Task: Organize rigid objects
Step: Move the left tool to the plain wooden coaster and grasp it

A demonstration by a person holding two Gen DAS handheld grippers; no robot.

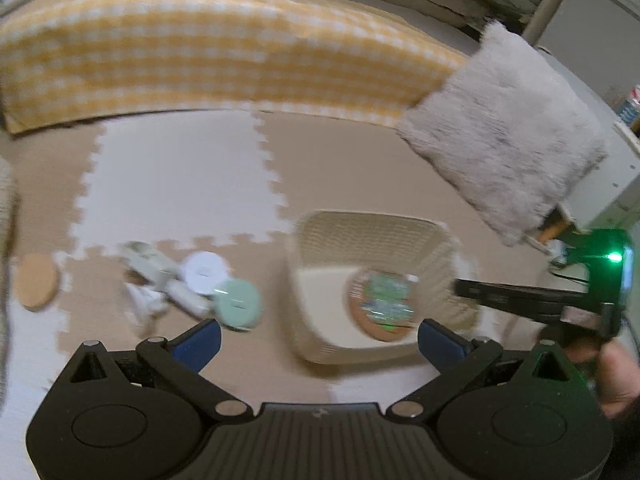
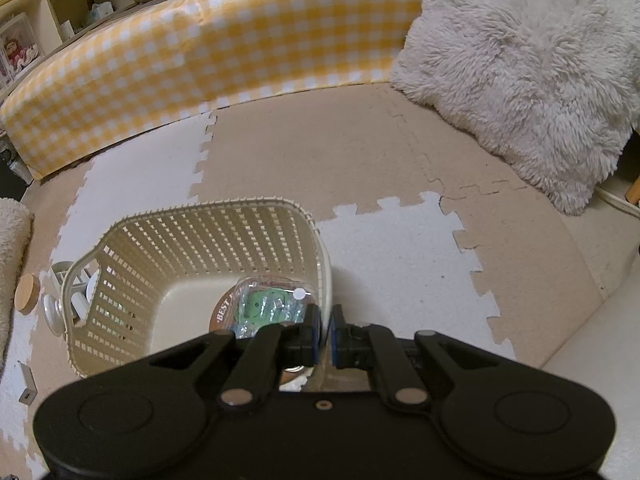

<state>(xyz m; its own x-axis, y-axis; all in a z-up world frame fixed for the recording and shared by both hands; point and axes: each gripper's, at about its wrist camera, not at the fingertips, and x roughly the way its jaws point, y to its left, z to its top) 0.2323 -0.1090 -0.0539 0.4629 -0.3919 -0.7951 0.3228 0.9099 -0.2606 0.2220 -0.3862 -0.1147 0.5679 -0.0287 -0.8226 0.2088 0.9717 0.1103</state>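
Observation:
A cream lattice basket [image 1: 360, 232] [image 2: 200, 220] stands on the foam floor mat. In it lies a brown round coaster under a clear packet with green contents [image 1: 384, 304] [image 2: 264, 308]. My right gripper [image 2: 326, 322] is shut on the basket's right rim, and its black body with a green light [image 1: 580, 292] shows in the left wrist view. My left gripper [image 1: 320, 332] hovers over the basket's near wall, open wide and empty. Left of the basket lie a mint disc [image 1: 238, 304], a white disc [image 1: 206, 272], white plastic pieces [image 1: 148, 268] and a cork disc [image 1: 36, 282] [image 2: 27, 293].
A yellow checked cushion wall [image 2: 200, 52] bounds the mat at the back. A shaggy pillow [image 1: 504, 128] [image 2: 528, 68] leans at the right. A small grey block [image 2: 27, 384] lies near the left edge. A hand [image 1: 616, 376] holds the right gripper.

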